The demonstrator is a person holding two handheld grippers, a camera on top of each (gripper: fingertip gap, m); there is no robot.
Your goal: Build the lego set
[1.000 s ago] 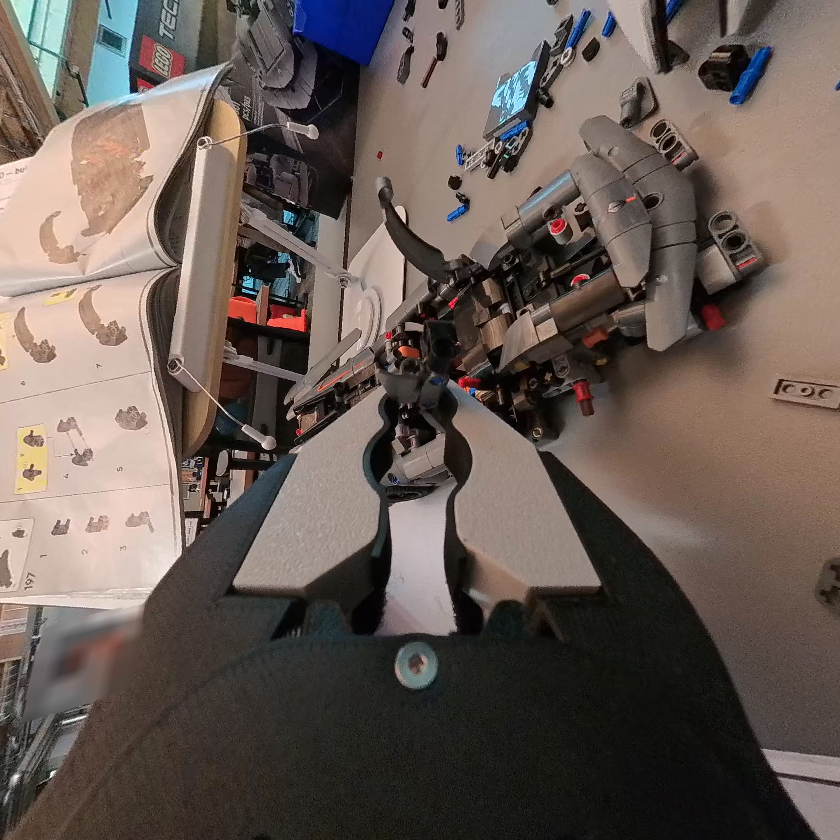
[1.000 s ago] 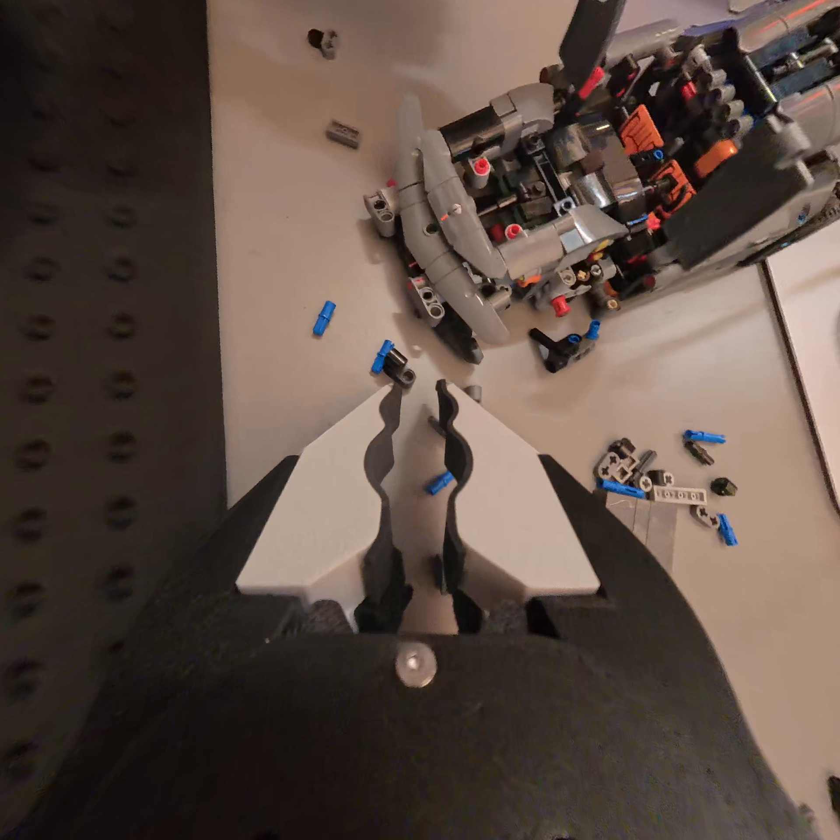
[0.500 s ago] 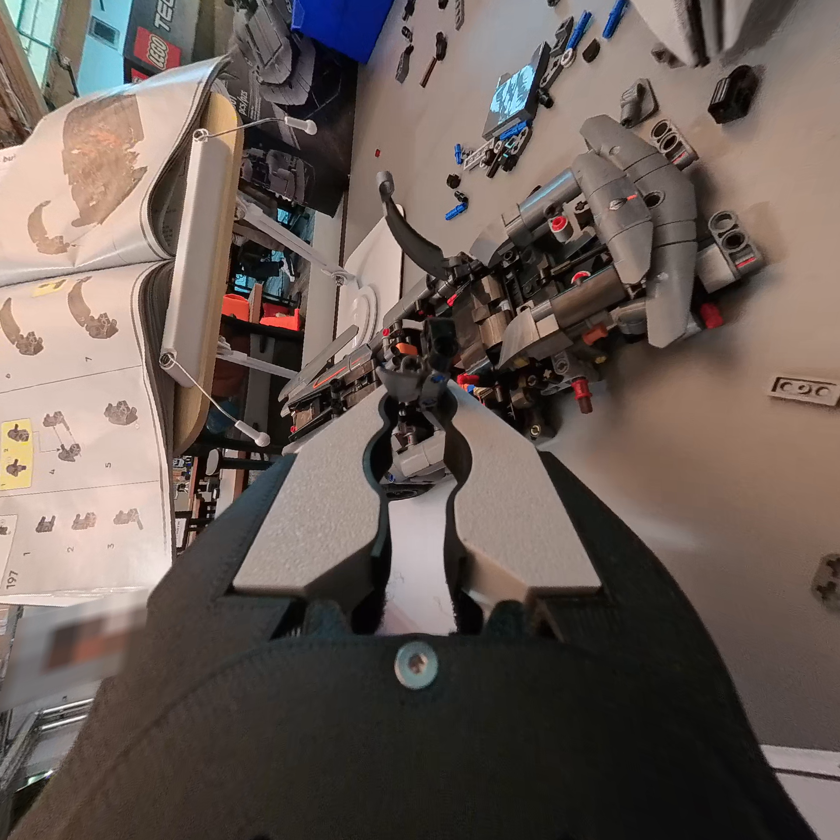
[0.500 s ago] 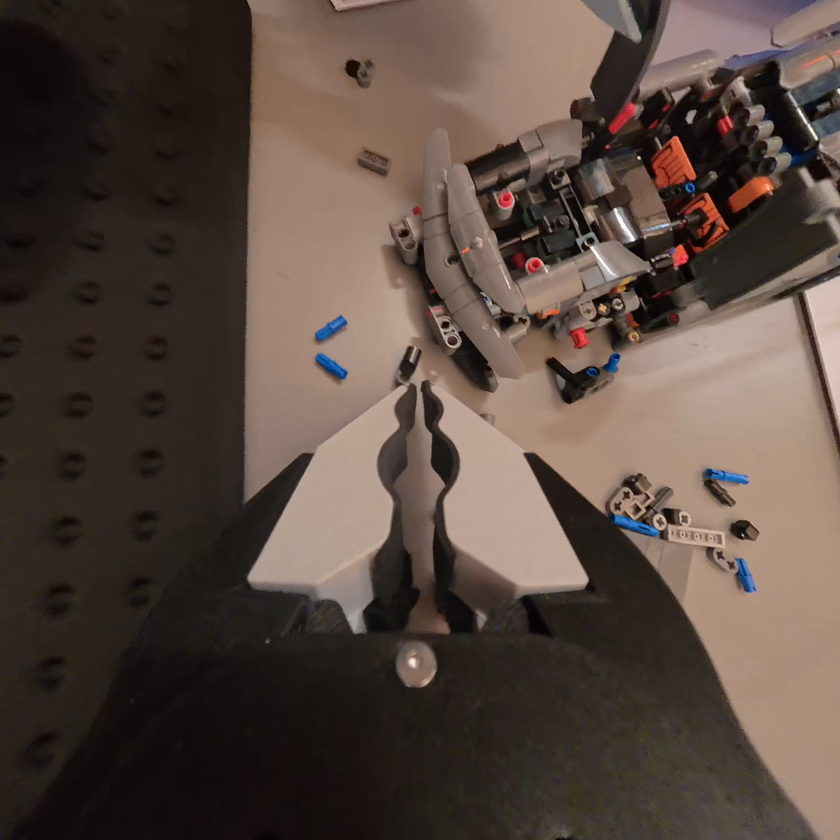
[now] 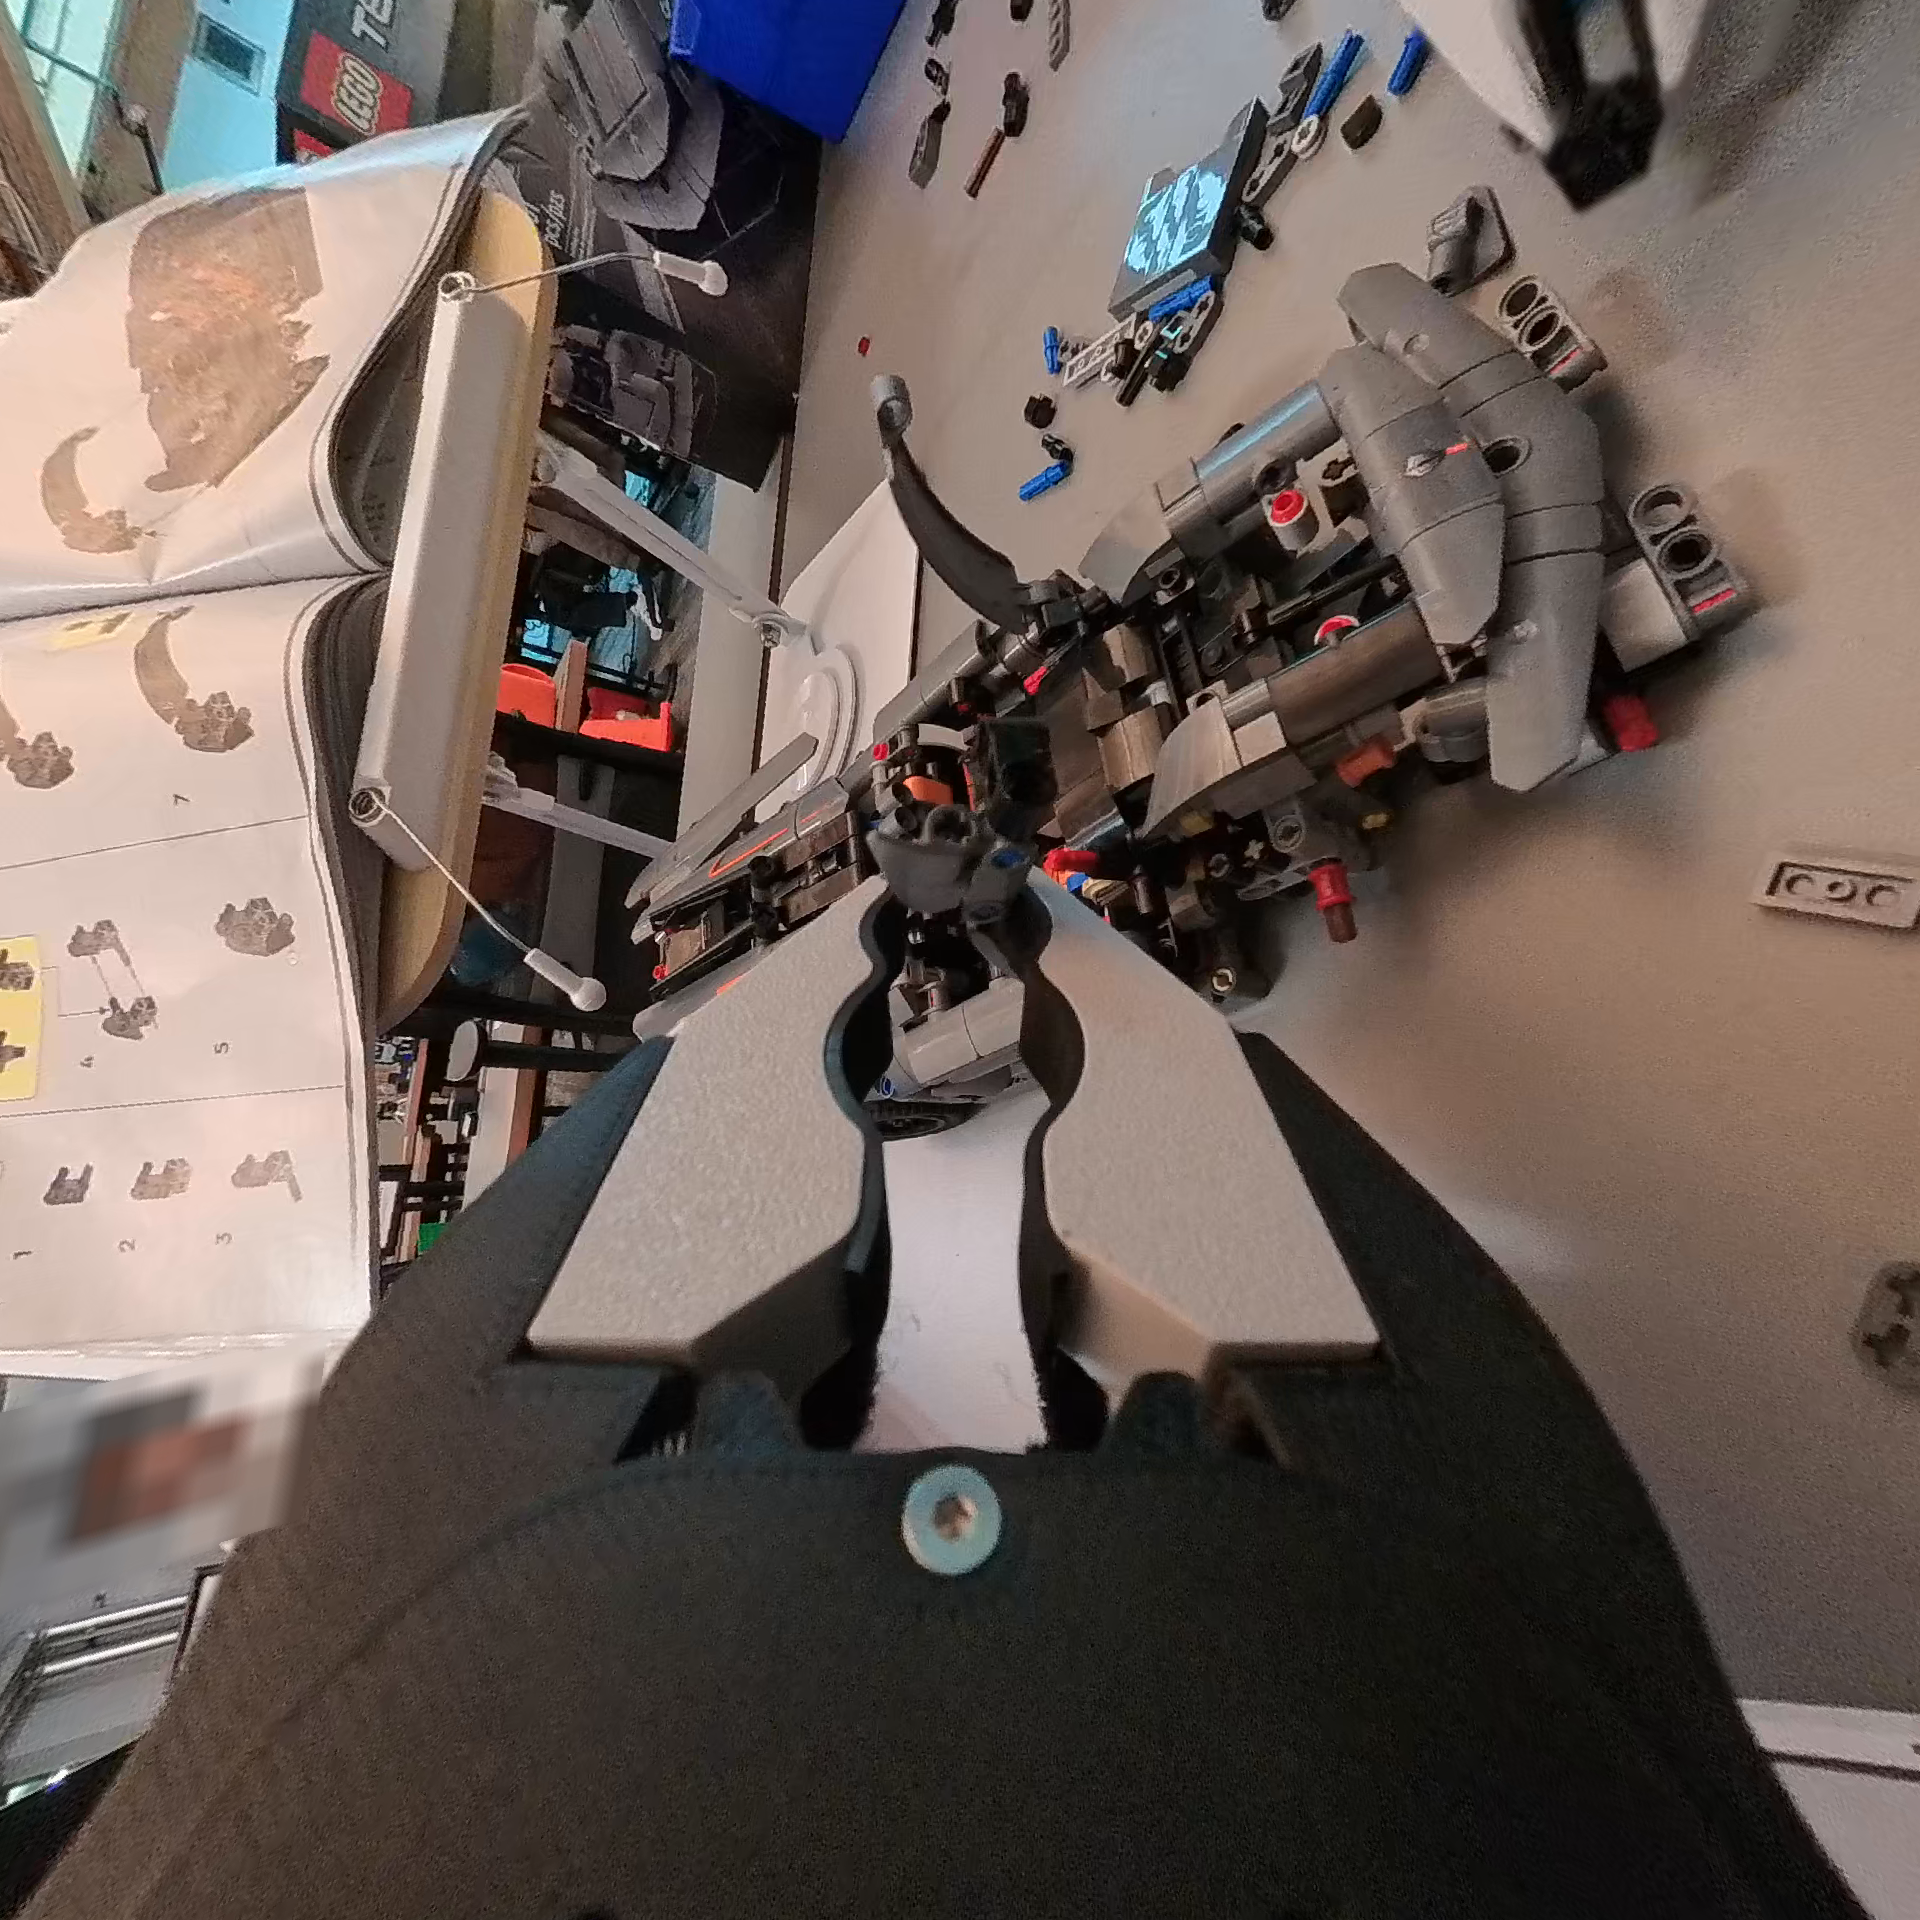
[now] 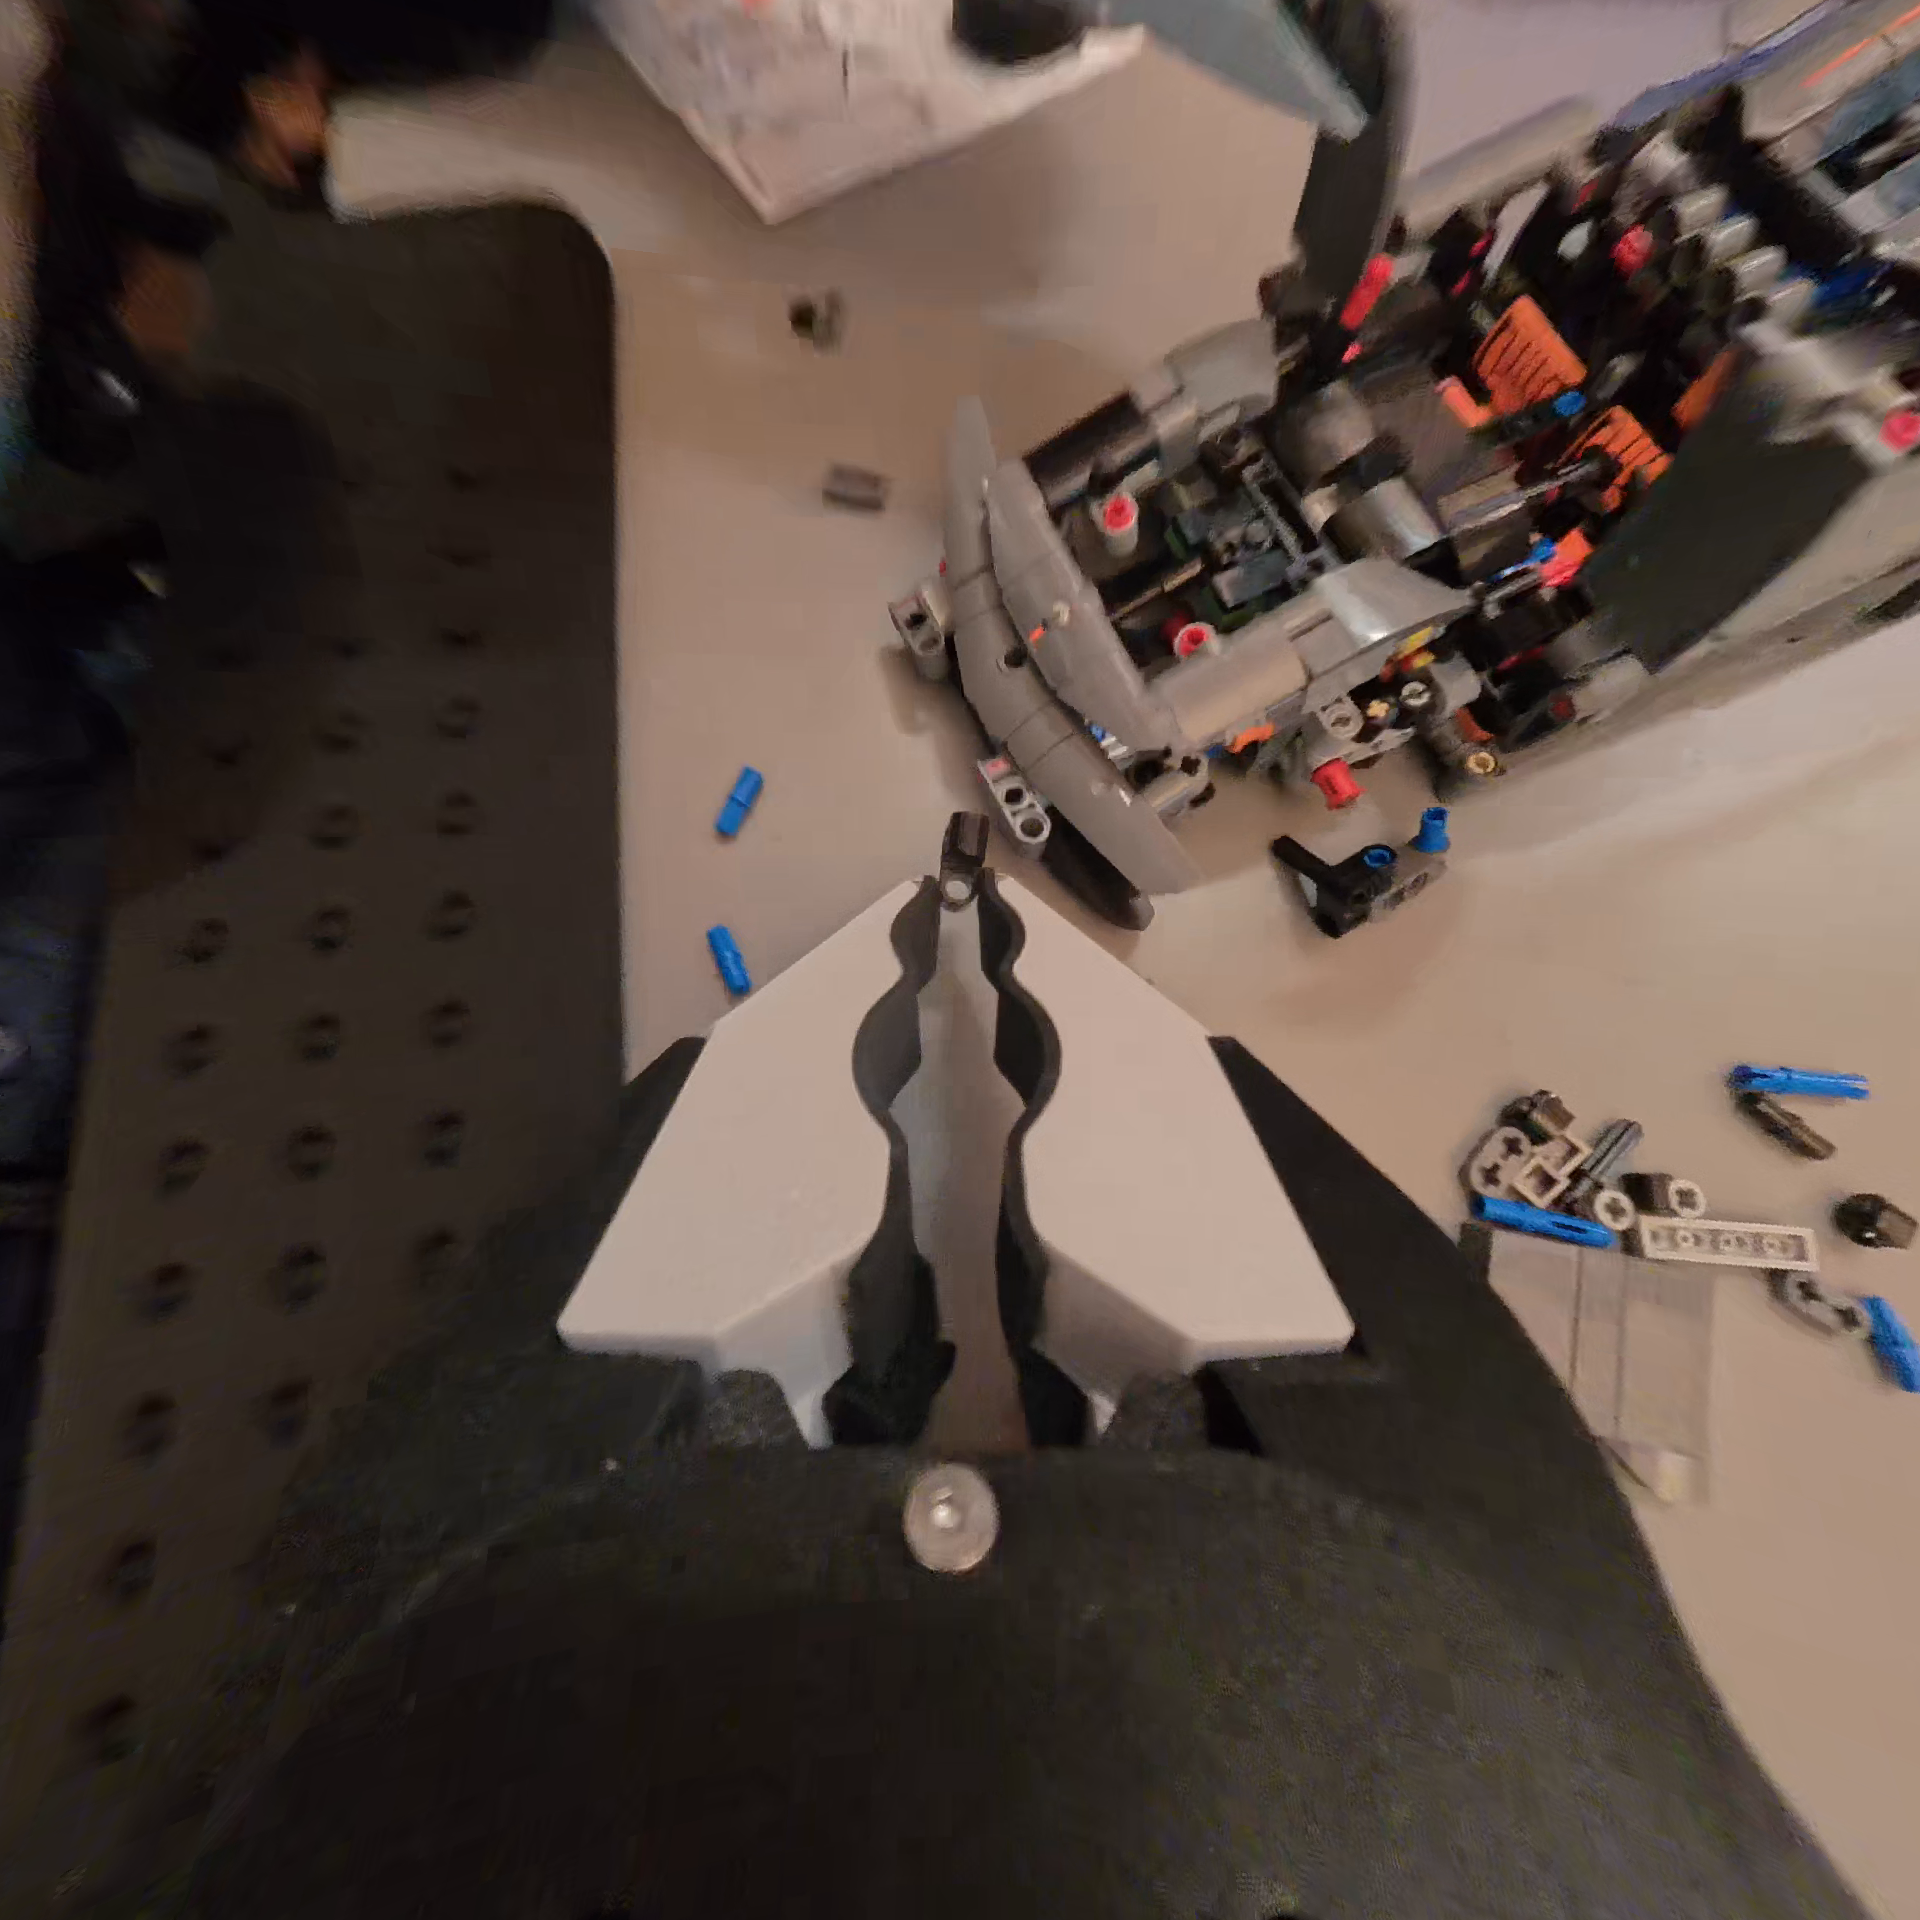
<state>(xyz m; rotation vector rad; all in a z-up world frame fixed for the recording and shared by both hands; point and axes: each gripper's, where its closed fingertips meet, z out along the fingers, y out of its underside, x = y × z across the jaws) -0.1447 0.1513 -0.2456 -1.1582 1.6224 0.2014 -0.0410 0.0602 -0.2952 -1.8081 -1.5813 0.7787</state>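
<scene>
Grey-black lego model [image 5: 1351,644] with red and orange pins lain on the beige counter [image 5: 1558,1143], clamped by left hand-held gripper [image 5: 951,883], small black connector [image 6: 961,857] pinched by right hand-held gripper [image 6: 961,894], instruction booklet [image 5: 177,727] propped behind.

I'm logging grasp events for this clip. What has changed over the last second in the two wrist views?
The right gripper closed from open onto a small black connector piece and now pinches it at its tips; a blue pin that lay between its fingers is now on the table to its left. The left gripper stays clamped on the lego model, which has barely moved.
</scene>
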